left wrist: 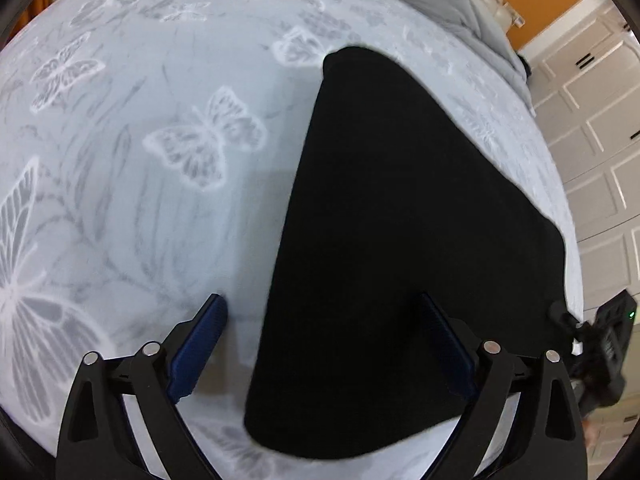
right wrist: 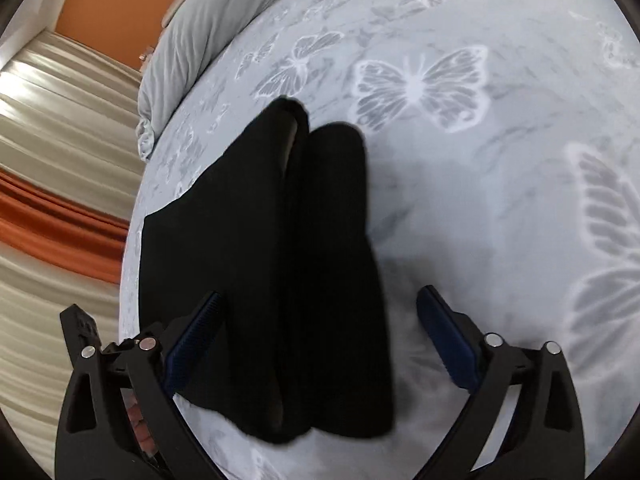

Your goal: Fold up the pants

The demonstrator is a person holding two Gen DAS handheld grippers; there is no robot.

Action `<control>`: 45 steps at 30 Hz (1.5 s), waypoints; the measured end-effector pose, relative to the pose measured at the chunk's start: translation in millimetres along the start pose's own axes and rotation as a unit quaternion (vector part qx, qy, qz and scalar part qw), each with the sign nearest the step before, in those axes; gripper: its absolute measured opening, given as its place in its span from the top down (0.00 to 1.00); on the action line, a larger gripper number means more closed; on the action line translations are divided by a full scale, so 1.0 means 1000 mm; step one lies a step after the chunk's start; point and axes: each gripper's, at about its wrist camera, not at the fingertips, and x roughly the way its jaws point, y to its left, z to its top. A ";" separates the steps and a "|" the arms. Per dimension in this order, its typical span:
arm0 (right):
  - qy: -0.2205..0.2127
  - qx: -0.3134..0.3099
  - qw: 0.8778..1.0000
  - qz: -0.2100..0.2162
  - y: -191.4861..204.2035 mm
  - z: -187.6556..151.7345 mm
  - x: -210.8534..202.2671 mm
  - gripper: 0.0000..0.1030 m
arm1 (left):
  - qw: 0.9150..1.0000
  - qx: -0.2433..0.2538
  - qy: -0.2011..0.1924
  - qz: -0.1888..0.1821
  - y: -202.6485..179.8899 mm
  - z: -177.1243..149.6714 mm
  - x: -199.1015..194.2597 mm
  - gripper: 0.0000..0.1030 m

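The black pants (left wrist: 392, 248) lie flat on a pale bedsheet printed with butterflies (left wrist: 140, 184). In the left wrist view they run from near my fingers up and away. My left gripper (left wrist: 322, 308) is open above their near left edge, holding nothing. In the right wrist view the pants (right wrist: 280, 264) show two leg parts side by side. My right gripper (right wrist: 318, 304) is open over them, empty, its left finger (right wrist: 196, 340) above the fabric and its right finger (right wrist: 448, 340) above the sheet.
A grey pillow (right wrist: 208, 32) lies at the head of the bed. White panelled cabinet doors (left wrist: 592, 128) stand past the bed's edge. The other gripper's body (left wrist: 600, 352) shows at the right. Striped curtains (right wrist: 52, 152) and an orange wall (right wrist: 108, 4) lie beyond the bed.
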 end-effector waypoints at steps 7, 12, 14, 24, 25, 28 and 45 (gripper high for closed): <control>-0.013 -0.074 0.993 0.087 0.057 -0.012 -0.048 0.62 | 0.996 0.028 -0.003 -0.084 -0.005 0.002 -0.037 0.73; 0.026 -0.086 0.996 -0.023 0.035 -0.043 -0.040 0.30 | 0.997 0.045 0.011 -0.065 0.005 -0.038 -0.058 0.60; 0.041 -0.037 0.997 -0.048 0.014 -0.048 -0.028 0.19 | 0.999 0.029 0.031 -0.019 0.016 -0.051 -0.039 0.45; 0.021 -0.009 1.000 -0.002 0.032 -0.045 -0.012 0.12 | 0.988 0.109 -0.075 0.076 -0.034 -0.044 -0.051 0.20; 0.026 -0.011 1.000 -0.009 0.035 -0.047 -0.006 0.11 | 0.988 0.111 -0.070 0.079 -0.037 -0.044 -0.046 0.20; 0.022 -0.039 0.999 -0.031 0.041 -0.051 0.000 0.07 | 0.986 0.119 -0.063 0.100 -0.043 -0.046 -0.036 0.20; -0.030 -0.050 0.998 -0.011 0.033 -0.059 -0.003 0.04 | 0.983 0.110 -0.078 0.125 -0.046 -0.042 -0.014 0.10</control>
